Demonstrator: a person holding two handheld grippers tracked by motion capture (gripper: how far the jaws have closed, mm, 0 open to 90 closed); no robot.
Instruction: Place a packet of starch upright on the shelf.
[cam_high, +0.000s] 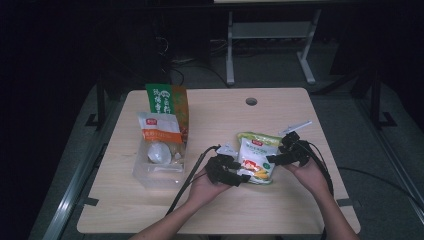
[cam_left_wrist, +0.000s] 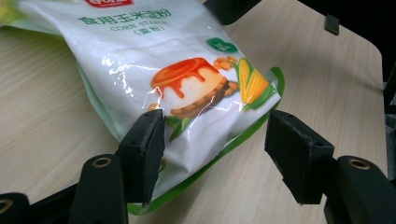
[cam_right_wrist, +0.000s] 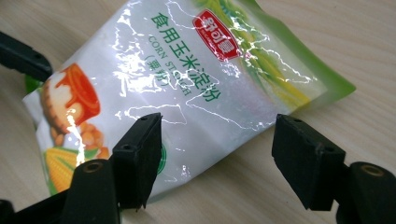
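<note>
- At table (cam_high: 150, 210) left: clear bin (cam_high: 156, 170) holding upright pouches.
- Left gripper (cam_high: 235, 172): spread wide, flanking the corn starch bag's (cam_high: 257, 157) lower corner.
- Bag flat on table, centre-right, between both grippers.
- Right gripper (cam_high: 280, 152): spread apart at bag's right edge.

On the pale wooden bench (cam_high: 280, 107), the glossy corn-starch pouch (cam_high: 256, 157) lies right of the clear plastic bin (cam_high: 159, 172) holding two upright packets, between both claws.
</note>
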